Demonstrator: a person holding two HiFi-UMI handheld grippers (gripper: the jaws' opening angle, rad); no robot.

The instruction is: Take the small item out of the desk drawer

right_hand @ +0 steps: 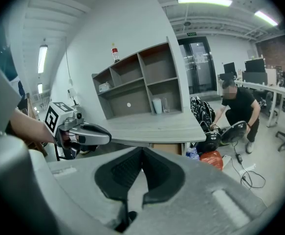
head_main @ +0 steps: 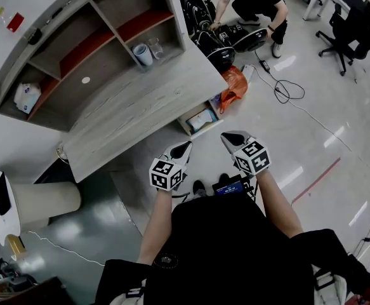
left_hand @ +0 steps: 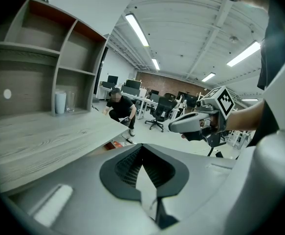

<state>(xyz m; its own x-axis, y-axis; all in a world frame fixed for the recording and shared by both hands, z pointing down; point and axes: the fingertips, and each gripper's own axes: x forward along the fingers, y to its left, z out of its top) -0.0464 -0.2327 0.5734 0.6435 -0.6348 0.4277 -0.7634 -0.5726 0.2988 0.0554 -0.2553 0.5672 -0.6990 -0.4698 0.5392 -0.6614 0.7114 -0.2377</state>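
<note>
A grey wood desk (head_main: 140,103) with a shelf unit (head_main: 89,49) stands ahead of me. Under its near right edge shows a wood-sided drawer or box (head_main: 200,119) with pale blue and white things in it; I cannot make out a single small item. My left gripper (head_main: 185,147) and right gripper (head_main: 229,138) hover side by side above the floor, just short of that edge, both shut and empty. In the left gripper view the jaws (left_hand: 142,147) meet, with the right gripper (left_hand: 174,127) beside them. The right gripper view shows its jaws (right_hand: 142,151) shut and the left gripper (right_hand: 107,136) at left.
A person (head_main: 251,5) crouches beyond the desk by black bags (head_main: 207,33). An orange bag (head_main: 233,84) and cables (head_main: 286,91) lie on the floor at the desk's right. A white cup (head_main: 142,54) sits on a shelf. A pale cylinder (head_main: 42,202) stands at left.
</note>
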